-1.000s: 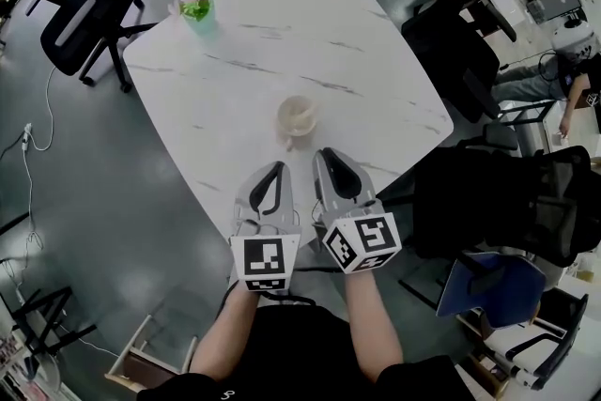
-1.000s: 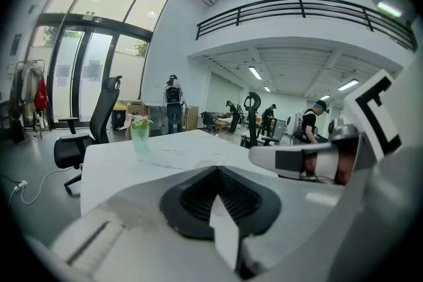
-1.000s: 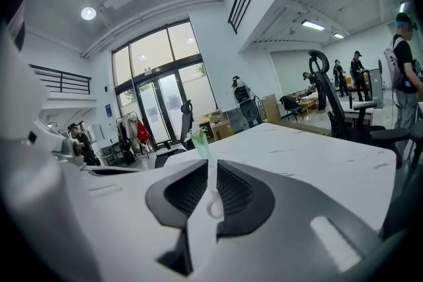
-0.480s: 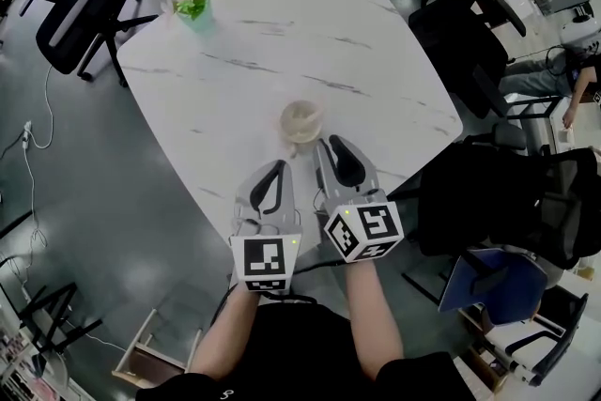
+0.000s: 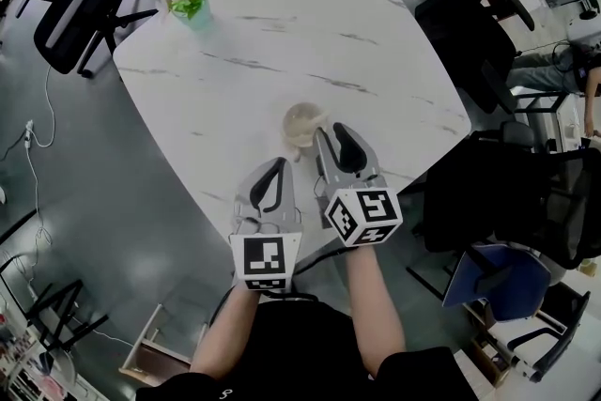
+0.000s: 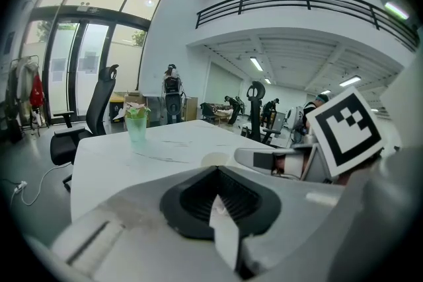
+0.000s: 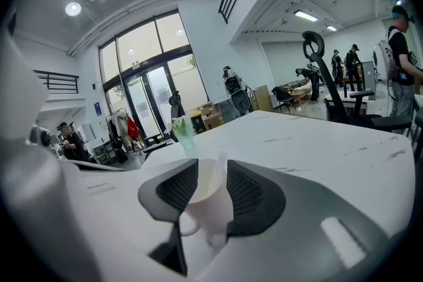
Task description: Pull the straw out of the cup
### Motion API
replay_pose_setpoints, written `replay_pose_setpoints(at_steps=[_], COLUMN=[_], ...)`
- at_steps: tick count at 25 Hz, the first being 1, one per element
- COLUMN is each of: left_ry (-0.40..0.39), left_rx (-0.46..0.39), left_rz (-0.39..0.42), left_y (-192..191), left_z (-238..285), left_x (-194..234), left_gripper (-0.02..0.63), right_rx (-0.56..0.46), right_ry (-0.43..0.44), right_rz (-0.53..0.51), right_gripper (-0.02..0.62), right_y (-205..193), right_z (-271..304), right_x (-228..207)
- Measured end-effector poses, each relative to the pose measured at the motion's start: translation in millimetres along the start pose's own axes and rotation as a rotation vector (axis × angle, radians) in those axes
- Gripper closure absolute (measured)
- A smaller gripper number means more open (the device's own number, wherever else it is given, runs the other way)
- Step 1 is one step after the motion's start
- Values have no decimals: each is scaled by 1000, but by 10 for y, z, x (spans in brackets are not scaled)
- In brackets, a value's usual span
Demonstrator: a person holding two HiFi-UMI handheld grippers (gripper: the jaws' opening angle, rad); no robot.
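**Right claw lines up on the cup**

My right claw [image 7: 211,165] is opening and empty, with the cup [image 7: 206,208] framed between its jaws on the desk [image 5: 282,33]. I judge this to be the approach: next I pinch the straw [image 7: 221,172] alone and lift. It is thin and pale, leaning on the cup's rim.

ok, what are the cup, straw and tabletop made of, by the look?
Cup: opaque white, smooth, small handle; ceramic or plastic, can't tell which.
Straw: pale, slightly translucent tube; likely plastic.
Tabletop: white with grey veins, smooth; marble or a marble-look laminate.
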State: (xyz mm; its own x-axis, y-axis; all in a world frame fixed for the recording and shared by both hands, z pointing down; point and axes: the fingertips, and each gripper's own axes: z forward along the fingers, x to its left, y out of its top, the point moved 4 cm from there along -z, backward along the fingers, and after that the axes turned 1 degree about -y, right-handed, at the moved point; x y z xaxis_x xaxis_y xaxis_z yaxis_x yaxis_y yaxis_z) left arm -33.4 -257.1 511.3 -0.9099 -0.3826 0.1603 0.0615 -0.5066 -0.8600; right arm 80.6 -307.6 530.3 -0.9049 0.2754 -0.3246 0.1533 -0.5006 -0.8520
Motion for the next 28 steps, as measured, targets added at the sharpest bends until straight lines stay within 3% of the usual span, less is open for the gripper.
replay_pose_setpoints(at_steps=[12, 23, 28], left_ry=[-8, -12, 0], left_rx=[27, 26, 20], left_rz=[4, 5, 2], left_y=[-62, -40, -25], left_z=[77, 58, 21], left_x=[28, 42, 55], left_gripper=[604, 604, 604], right_rx=[-14, -36, -37], right_ry=[-9, -3, -3], right_rz=[27, -25, -62], right_gripper=[454, 462, 529], right_y=[-53, -11, 17], right_z=[241, 308, 306], right_x=[-99, -58, -44])
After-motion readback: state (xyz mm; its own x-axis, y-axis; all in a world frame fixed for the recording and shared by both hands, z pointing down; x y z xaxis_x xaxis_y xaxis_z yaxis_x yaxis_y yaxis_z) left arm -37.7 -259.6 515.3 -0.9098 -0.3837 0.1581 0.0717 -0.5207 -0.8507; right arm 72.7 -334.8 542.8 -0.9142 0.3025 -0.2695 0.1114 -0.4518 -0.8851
